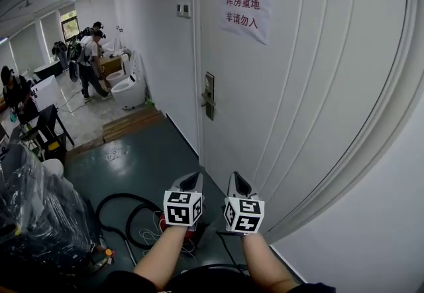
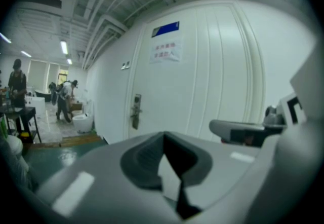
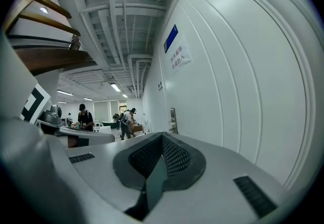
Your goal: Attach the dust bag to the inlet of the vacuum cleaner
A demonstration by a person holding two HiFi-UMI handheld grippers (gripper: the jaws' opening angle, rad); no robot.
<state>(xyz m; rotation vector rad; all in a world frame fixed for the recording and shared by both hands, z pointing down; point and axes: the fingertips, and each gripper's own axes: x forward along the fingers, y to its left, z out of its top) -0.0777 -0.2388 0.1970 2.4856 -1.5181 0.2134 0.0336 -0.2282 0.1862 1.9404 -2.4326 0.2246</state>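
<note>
Tools pressed together, empty: our left tool (image 1: 192,182) and right tool (image 1: 240,183) aim at the door (image 1: 298,86) at twelve o'clock. We see no dust bag; a red machine (image 1: 193,233) and hose (image 1: 116,209) lie on the floor (image 1: 146,166) at six. Step unsettled.

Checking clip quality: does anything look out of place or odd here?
The left gripper and right gripper are both shut on nothing and point at the white door, not at any work. Below them a black hose lies in loose loops on the floor.
</note>
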